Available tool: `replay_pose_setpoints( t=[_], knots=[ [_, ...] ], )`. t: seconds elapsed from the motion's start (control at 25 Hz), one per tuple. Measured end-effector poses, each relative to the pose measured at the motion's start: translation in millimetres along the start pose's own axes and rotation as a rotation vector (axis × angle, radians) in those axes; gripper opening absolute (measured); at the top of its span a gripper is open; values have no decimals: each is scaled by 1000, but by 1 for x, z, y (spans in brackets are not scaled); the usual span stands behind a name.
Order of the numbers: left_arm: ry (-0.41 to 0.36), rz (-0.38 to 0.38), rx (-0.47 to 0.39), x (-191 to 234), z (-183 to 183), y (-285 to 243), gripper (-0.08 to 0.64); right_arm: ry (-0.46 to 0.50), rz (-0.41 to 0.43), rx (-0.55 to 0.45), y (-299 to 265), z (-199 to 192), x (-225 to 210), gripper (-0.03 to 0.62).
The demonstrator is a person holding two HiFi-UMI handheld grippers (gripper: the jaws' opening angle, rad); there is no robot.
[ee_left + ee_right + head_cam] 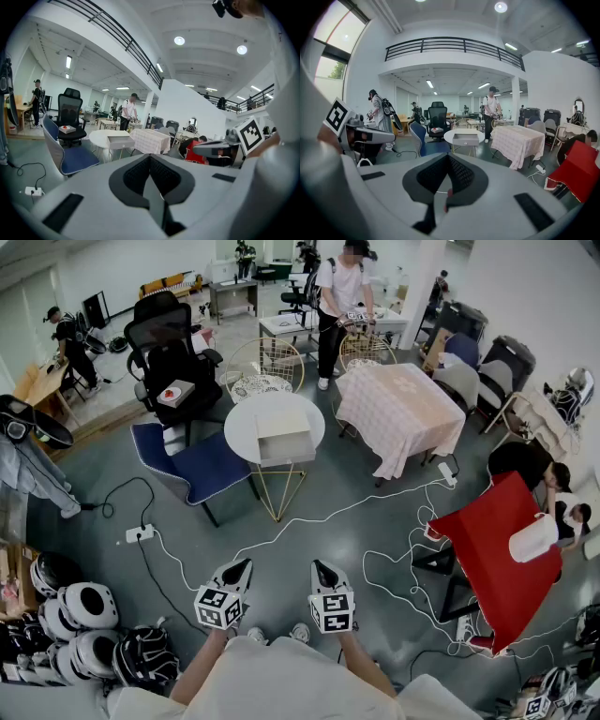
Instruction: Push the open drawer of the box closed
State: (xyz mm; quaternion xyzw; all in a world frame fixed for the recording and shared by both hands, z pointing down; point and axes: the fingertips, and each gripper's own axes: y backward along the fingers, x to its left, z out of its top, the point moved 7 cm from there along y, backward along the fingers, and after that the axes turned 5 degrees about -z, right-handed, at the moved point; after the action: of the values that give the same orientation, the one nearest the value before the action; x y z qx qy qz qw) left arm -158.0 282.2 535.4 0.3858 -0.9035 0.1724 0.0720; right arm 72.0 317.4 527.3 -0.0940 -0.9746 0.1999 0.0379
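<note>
In the head view, the box (281, 418) with its open drawer (286, 448) sits on the round white table (242, 432), just above frame centre. Low in the frame, the left gripper (240, 567) and right gripper (322, 570) point toward it from well away, each with jaws pressed together, holding nothing

One box (281, 418), one drawer (286, 448) — one round table (240, 432).
</note>
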Motion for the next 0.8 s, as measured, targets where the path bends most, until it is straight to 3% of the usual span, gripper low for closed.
replay_pose_setpoints(
  t=[0.8],
  knots=[
    [8, 19, 29, -2, 0, -12, 12, -30, 37, 5, -10, -1, -14, 15]
  ],
)
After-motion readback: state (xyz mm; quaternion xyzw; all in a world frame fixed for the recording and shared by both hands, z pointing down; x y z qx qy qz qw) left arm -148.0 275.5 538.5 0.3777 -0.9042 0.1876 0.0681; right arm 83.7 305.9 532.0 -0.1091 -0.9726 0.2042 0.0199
